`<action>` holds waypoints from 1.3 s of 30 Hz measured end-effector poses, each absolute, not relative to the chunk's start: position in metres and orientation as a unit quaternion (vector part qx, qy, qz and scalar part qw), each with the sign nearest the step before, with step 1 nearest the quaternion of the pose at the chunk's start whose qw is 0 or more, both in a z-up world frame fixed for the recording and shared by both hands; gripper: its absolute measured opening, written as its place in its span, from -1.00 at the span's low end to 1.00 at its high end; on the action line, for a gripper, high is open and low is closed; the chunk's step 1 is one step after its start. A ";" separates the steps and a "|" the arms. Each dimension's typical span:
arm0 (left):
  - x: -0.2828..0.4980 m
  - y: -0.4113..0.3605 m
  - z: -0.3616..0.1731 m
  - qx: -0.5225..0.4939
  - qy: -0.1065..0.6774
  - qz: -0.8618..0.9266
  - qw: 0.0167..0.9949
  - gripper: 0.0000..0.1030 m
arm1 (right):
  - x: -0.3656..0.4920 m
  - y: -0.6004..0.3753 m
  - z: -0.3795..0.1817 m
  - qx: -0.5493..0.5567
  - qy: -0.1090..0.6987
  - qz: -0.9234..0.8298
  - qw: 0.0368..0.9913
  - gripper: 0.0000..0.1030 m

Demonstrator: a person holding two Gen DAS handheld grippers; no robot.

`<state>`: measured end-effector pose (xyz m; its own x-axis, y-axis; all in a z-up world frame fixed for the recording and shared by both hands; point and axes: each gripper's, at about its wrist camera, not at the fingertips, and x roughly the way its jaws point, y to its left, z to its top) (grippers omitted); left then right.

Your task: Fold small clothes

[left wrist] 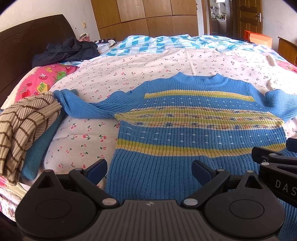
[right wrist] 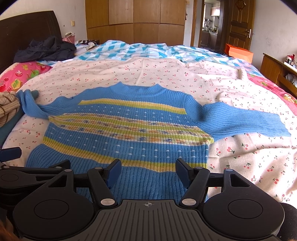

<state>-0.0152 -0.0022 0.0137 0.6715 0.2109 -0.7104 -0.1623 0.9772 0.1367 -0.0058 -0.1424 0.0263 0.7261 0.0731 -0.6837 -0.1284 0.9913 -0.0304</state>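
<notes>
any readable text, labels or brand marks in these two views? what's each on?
"DAS": white letters on the black body of the right gripper, cut off by the edge of the left wrist view.
Red ornament above the far door: may bear a character, too small to read.
Nothing readable on the blue sweater, the bedding or the orange box.
</notes>
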 end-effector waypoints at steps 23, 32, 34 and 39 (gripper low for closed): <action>0.012 -0.039 0.048 0.069 0.350 0.058 0.932 0.99 | 0.010 -0.221 0.055 0.074 0.312 0.029 0.947 0.41; 0.059 -0.108 0.054 0.088 0.331 -0.025 0.939 0.99 | 0.057 -0.390 0.038 0.239 0.291 -0.102 0.921 0.40; 0.068 -0.123 0.051 0.094 0.334 -0.040 0.937 0.99 | 0.064 -0.420 0.025 0.265 0.287 -0.124 0.912 0.33; 0.087 -0.154 0.037 0.102 0.352 -0.070 0.928 0.99 | 0.071 -0.488 -0.014 0.402 0.273 -0.128 0.865 0.18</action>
